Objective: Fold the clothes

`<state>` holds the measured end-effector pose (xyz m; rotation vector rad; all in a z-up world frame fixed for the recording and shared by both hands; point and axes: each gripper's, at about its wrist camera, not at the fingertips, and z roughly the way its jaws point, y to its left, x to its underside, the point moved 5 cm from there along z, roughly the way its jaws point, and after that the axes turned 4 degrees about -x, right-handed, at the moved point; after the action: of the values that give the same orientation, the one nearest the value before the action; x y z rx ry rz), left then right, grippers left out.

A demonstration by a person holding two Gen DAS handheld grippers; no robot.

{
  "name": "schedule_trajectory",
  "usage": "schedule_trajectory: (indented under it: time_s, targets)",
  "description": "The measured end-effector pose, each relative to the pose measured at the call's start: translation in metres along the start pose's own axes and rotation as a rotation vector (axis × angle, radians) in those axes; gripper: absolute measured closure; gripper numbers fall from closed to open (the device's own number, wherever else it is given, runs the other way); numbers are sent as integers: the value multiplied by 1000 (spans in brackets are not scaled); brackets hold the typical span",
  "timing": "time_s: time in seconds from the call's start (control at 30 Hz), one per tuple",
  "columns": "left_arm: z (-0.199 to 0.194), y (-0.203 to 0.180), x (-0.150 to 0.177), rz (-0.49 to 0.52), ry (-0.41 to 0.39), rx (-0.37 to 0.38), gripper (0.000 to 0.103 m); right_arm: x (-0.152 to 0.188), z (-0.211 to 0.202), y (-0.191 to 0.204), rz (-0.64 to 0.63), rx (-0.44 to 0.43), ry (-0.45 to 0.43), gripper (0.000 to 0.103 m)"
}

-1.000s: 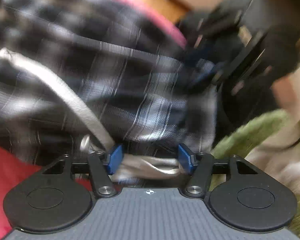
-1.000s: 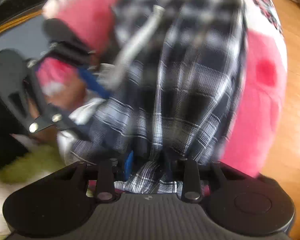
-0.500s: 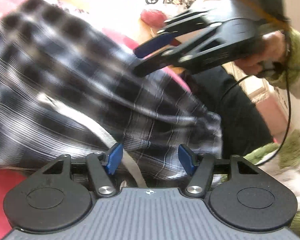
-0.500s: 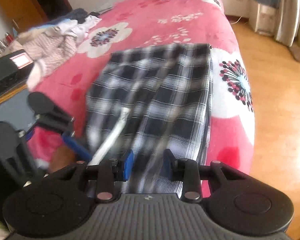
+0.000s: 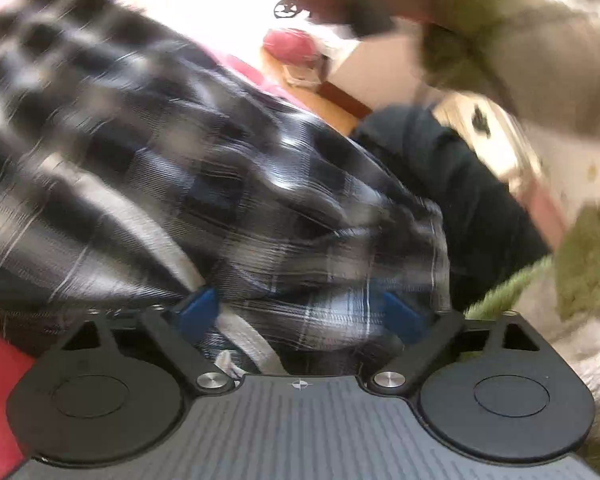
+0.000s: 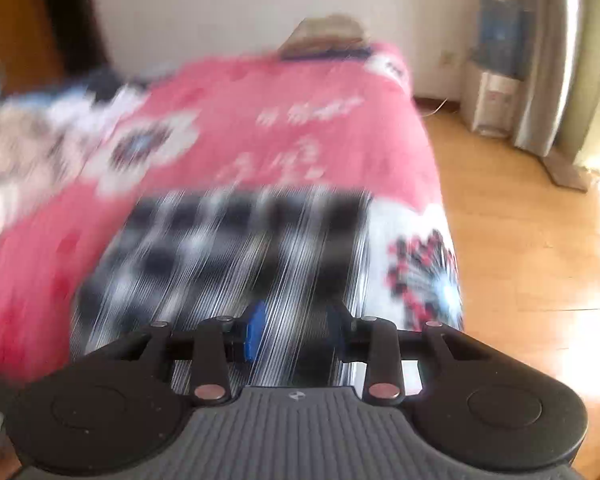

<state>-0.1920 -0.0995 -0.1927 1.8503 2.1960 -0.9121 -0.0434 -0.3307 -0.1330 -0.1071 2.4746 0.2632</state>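
Fingers of the left gripper (image 5: 300, 312) have just spread off the plaid garment (image 5: 188, 184); right gripper (image 6: 296, 332) stands partly parted.

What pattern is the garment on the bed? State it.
Black, navy and white plaid garment; shows best in the right wrist view.

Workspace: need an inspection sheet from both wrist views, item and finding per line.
Surface: bed with pink floral cover.
Job's things: plaid garment spread on the cover, near the bed's right edge; pale drawstring at its near end.
Clutter: loose clothes pile at far left of the bed; folded stack at the far end.
Grippers: left gripper has just been opening, plaid cloth between the jaws, pads clear of it. Right gripper part open over the garment, grip unclear in blur.
Cables: nothing seen.
Surroundings: wooden floor, curtain, person's green sleeve.
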Motion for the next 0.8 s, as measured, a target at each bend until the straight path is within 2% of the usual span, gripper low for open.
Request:
schedule_trajectory:
  time_s: [0.03,0.1,0.2,0.23,0.27,0.37,0.47,0.57,0.63,0.73,0.77,0.8]
  targets:
    - [0,-3,0,42,4,-15,5,-3,16,-8,31,12,-2,66]
    - [2,-7,4,98,5,-33,2,-2,43,-24,79,76,65,66]
    - [4,-14,8,178,7,-58,0,-21,34,-21,113,83,39,66]
    - [3,-12,7,169,4,-45,0,-29,27,-17,104,83,11,65]
    - [4,-11,7,154,0,-32,0,-39,19,-7,77,58,-29,65]
    - [6,-10,5,136,-9,-9,0,-63,15,34,3,-111,-76,65]
    - [12,-18,4,157,-12,-20,0,-73,34,90,-118,-270,-35,65]
    - [17,-23,5,154,-17,-20,0,-74,60,138,-210,-365,35,65]
    - [18,-24,4,150,-20,-17,0,-74,75,163,-262,-383,91,63]
    - [13,-20,6,154,-23,-16,0,-70,100,183,-344,-334,129,63]
    - [14,-20,7,156,-25,-16,0,-68,108,189,-376,-311,140,64]
    - [15,-21,7,156,-27,-15,0,-64,115,191,-401,-287,150,71]
